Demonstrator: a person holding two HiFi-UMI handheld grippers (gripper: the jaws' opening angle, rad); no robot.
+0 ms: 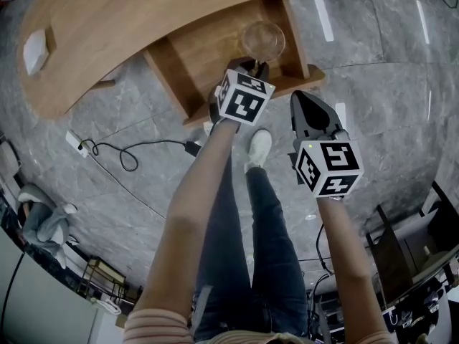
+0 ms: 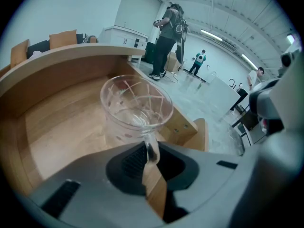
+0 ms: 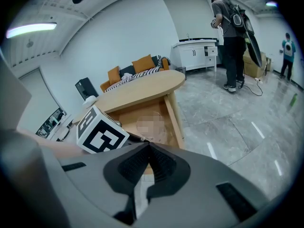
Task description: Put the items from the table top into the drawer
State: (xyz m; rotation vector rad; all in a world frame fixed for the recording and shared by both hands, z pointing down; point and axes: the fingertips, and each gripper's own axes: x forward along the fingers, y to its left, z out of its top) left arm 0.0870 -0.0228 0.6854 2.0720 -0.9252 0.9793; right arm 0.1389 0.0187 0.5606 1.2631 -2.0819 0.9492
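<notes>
A clear glass cup (image 1: 262, 41) hangs inside the open wooden drawer (image 1: 215, 56) under the curved table (image 1: 129, 20). My left gripper (image 1: 251, 64) is shut on the cup's thin handle; in the left gripper view the cup (image 2: 135, 108) stands upright just past the jaws, the left gripper (image 2: 149, 148) pinching its handle over the drawer floor (image 2: 66, 127). My right gripper (image 1: 301, 97) hovers to the right of the drawer's front, above the floor. Seen from its own camera, the right gripper (image 3: 148, 148) is shut on nothing. A small white item (image 1: 34, 51) lies on the table top at far left.
The drawer's front panel (image 1: 287, 84) juts toward my legs and white shoe (image 1: 258, 149). A power strip with a black cable (image 1: 107, 147) lies on the grey marble floor. Several people (image 2: 168, 37) stand far off in the room. A sofa with cushions (image 3: 137, 68) sits behind the table.
</notes>
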